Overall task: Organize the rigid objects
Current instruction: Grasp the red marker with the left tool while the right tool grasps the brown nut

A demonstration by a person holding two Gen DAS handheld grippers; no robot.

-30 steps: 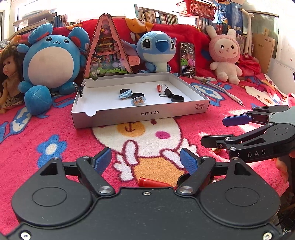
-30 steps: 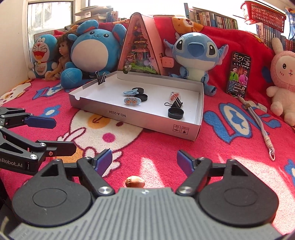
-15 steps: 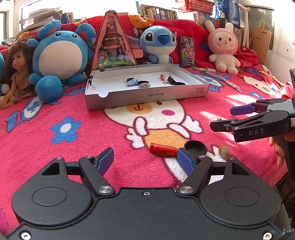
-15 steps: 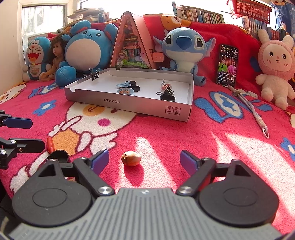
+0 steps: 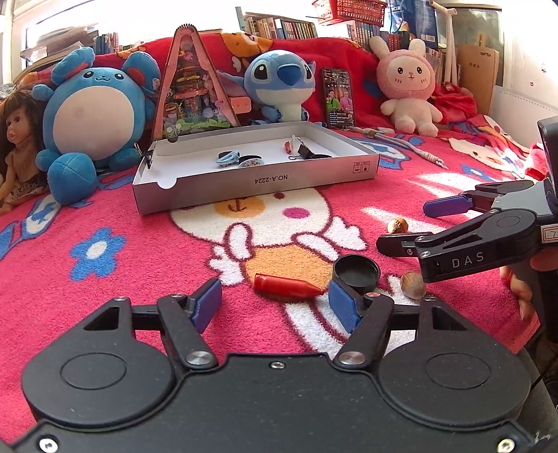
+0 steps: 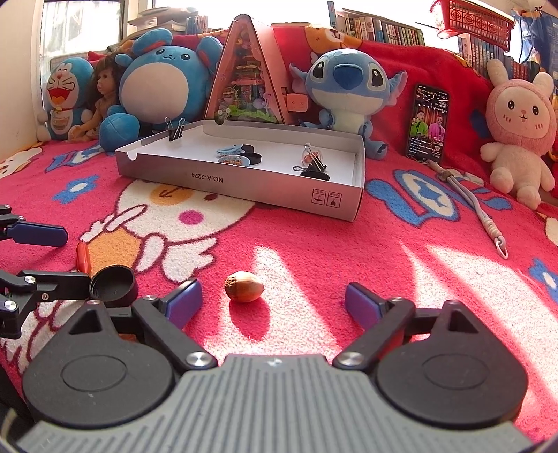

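Red crayon (image 5: pixel 286 285) beside black cap (image 5: pixel 356 273)

The white box (image 5: pixel 256 181), at about twelve o'clock in both views, bears "NO.A-2224" upside down on its front wall. The right gripper (image 5: pixel 411 226), at three o'clock, reads "DAS".

Plush toys (image 6: pixel 347 87), doll (image 5: pixel 15 139), phone (image 6: pixel 428 122) line red blanket (image 5: pixel 69 278); bookshelf (image 6: pixel 383 26) behind.
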